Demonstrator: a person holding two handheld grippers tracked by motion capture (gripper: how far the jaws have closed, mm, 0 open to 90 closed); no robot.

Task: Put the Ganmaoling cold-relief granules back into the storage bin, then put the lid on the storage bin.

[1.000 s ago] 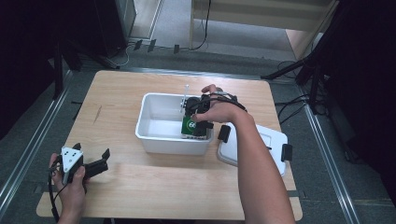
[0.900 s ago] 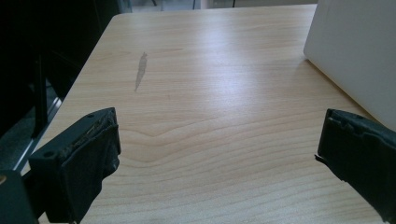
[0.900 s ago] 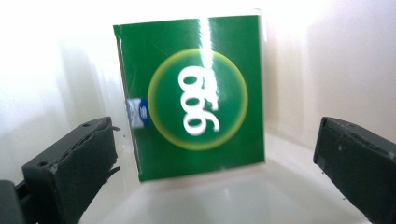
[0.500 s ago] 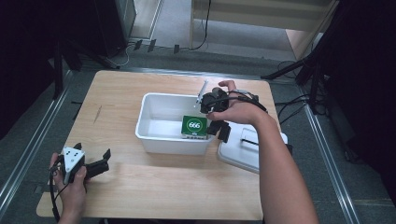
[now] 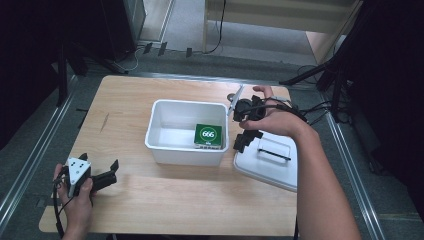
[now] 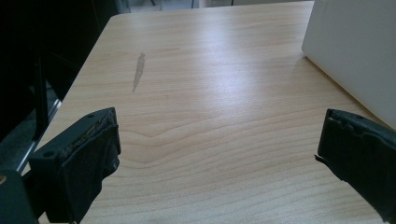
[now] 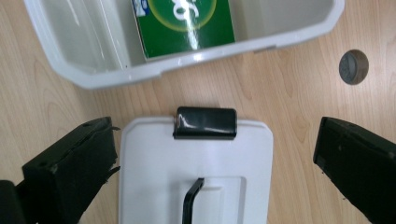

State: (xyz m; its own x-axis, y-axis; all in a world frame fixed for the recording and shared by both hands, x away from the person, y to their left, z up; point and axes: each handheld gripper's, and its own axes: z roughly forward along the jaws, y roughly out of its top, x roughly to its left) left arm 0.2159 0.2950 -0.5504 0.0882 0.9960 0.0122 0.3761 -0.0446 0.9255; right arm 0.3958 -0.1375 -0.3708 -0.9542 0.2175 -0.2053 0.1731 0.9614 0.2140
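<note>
The green cardboard box with a white round "666" mark [image 5: 208,136] already lies flat inside the open white plastic bin [image 5: 165,150], against its right wall, so the loading looks done. The white plastic lid with a black handle [image 5: 270,160] lies just right of the bin, so closing is left. The right gripper [image 7: 210,154] hovers over the lid, jaws wide and empty; the left gripper [image 5: 107,172] waits well left of the bin, equally spread, holding nothing.
</note>
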